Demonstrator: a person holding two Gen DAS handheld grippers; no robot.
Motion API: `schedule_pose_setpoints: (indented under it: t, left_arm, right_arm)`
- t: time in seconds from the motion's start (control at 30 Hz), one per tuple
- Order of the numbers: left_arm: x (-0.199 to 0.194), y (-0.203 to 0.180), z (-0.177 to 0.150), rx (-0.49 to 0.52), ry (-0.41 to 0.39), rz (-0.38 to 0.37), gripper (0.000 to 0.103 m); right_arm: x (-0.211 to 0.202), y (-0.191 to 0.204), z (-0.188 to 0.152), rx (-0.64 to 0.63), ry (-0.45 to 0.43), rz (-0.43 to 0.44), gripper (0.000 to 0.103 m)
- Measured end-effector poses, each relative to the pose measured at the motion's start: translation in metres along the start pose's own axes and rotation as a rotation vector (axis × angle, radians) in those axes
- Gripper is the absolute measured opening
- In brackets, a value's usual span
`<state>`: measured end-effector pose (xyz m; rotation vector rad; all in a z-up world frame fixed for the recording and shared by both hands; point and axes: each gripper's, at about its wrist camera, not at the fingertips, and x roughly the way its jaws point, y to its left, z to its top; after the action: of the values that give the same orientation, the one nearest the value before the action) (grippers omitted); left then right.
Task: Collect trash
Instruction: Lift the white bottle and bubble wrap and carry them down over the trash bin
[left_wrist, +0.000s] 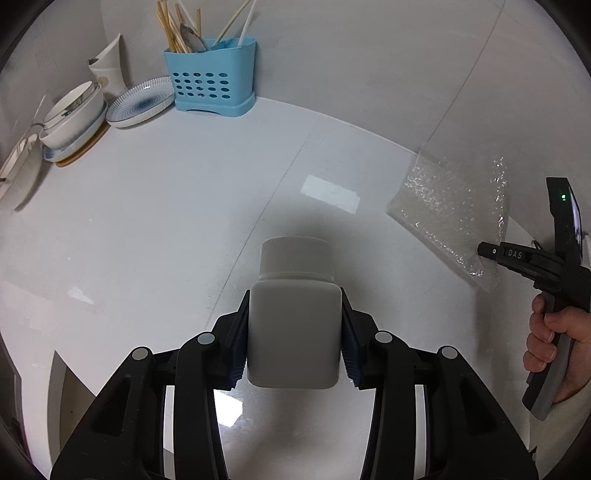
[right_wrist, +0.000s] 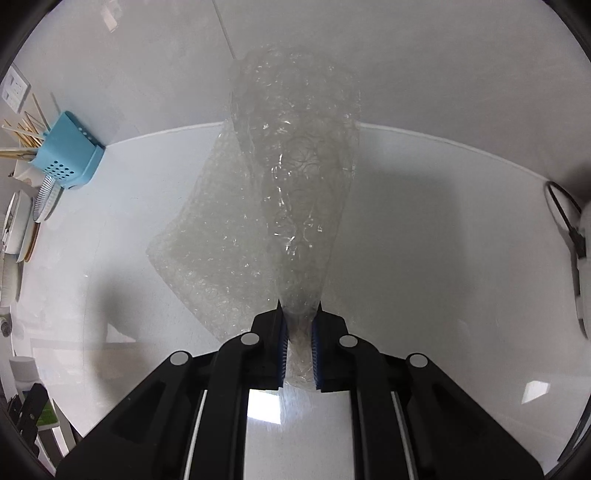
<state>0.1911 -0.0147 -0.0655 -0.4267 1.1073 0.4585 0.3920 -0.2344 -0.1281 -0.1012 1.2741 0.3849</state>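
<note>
My left gripper (left_wrist: 294, 314) is shut on a white plastic bottle (left_wrist: 294, 325) with a ribbed screw cap, held above the white counter (left_wrist: 147, 229). My right gripper (right_wrist: 299, 314) is shut on a sheet of clear bubble wrap (right_wrist: 295, 177), which rises from the jaws and trails down to the counter on the left. In the left wrist view the bubble wrap (left_wrist: 450, 210) shows at the right, with the right gripper (left_wrist: 484, 250) at its lower edge, held by a hand.
A blue utensil caddy (left_wrist: 212, 77) with chopsticks and spoons stands at the back wall. Stacked bowls (left_wrist: 72, 114) and a striped plate (left_wrist: 142, 101) sit left of it. The caddy also shows in the right wrist view (right_wrist: 70, 151). A black cable (right_wrist: 565, 214) hangs at the right.
</note>
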Motion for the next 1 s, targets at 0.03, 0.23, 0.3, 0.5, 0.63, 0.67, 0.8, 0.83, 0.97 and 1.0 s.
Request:
schedule_pose_setpoints:
  t: [0.03,0.23,0.3,0.5,0.63,0.67,0.8,0.83,0.97,1.0]
  left_arm:
    - [-0.001,0.000,0.000,0.014,-0.002,-0.010,0.041]
    - [-0.011,0.000,-0.011,0.108,-0.009,-0.076,0.041]
    - [-0.015,0.002,-0.017,0.142,-0.009,-0.097,0.041]
    - [-0.034,0.013,-0.039,0.241,-0.027,-0.154,0.041]
    - [-0.052,0.022,-0.057,0.308,-0.054,-0.187,0.041]
    - [-0.057,0.025,-0.061,0.323,-0.062,-0.195,0.041]
    - [-0.077,0.041,-0.084,0.374,-0.086,-0.228,0.041]
    - [-0.082,0.045,-0.091,0.385,-0.092,-0.234,0.041]
    - [-0.101,0.071,-0.122,0.413,-0.091,-0.265,0.041]
    - [-0.105,0.078,-0.131,0.420,-0.089,-0.274,0.041]
  right_arm:
    - [-0.003,0.002,-0.004,0.009,-0.008,-0.002,0.009]
    - [-0.034,0.006,-0.032,0.077,-0.064,-0.020,0.009]
    - [-0.048,0.007,-0.050,0.105,-0.087,-0.027,0.009]
    - [-0.087,0.014,-0.105,0.160,-0.153,-0.051,0.009]
    - [-0.118,0.024,-0.152,0.187,-0.203,-0.066,0.009]
    - [-0.125,0.028,-0.163,0.191,-0.216,-0.069,0.009]
    - [-0.149,0.043,-0.207,0.206,-0.262,-0.077,0.009]
    - [-0.156,0.046,-0.221,0.210,-0.272,-0.078,0.009]
    - [-0.177,0.066,-0.271,0.222,-0.296,-0.075,0.009]
    - [-0.182,0.070,-0.284,0.220,-0.300,-0.075,0.009]
